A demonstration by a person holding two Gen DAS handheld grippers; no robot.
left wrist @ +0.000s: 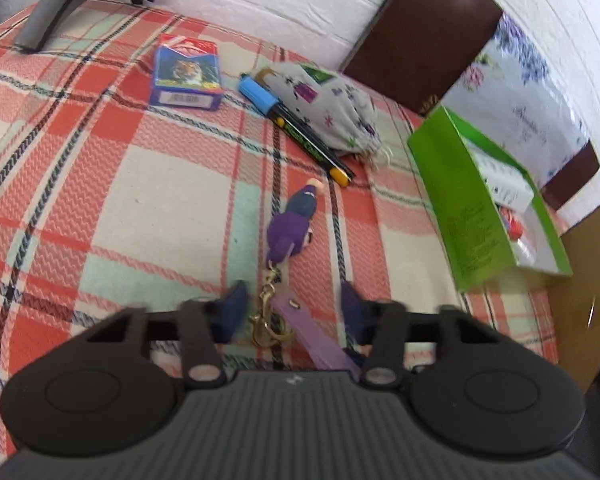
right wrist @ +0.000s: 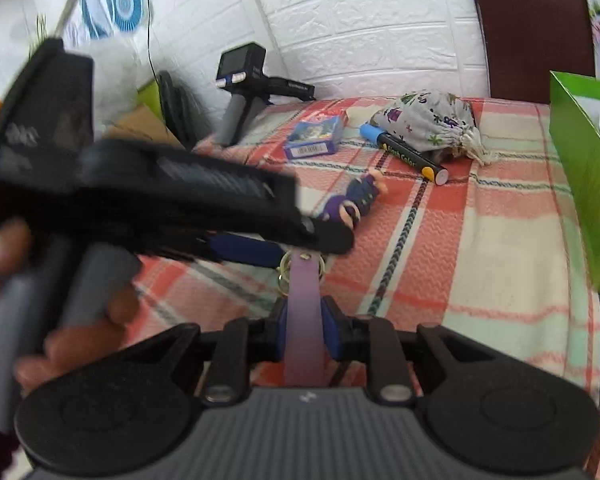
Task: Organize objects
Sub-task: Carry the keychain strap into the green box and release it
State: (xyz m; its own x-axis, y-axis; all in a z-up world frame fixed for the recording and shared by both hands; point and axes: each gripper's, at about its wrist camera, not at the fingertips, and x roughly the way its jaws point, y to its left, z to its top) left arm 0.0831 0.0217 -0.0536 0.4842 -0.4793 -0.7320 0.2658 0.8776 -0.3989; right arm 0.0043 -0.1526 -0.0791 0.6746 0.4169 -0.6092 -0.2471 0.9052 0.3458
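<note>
A purple figure keychain (left wrist: 296, 220) lies on the plaid cloth, with a gold clasp (left wrist: 266, 312) and a lilac strap (left wrist: 312, 332). My left gripper (left wrist: 294, 304) is open, its blue pads on either side of the clasp and strap. My right gripper (right wrist: 303, 328) is shut on the lilac strap (right wrist: 302, 320); the figure (right wrist: 354, 200) lies ahead of it. The left gripper's body (right wrist: 160, 196) crosses the right wrist view, blurred. A blue-capped marker (left wrist: 296, 128), a printed drawstring pouch (left wrist: 336, 108) and a blue card box (left wrist: 188, 74) lie further back.
A green box (left wrist: 472, 200) with items inside stands open at the right edge of the plaid cloth (left wrist: 100, 184). A grey-handled black device (left wrist: 60, 4) stands at the back left. A dark headboard (left wrist: 428, 32) and white wall lie behind. Cardboard (left wrist: 580, 280) is at the right.
</note>
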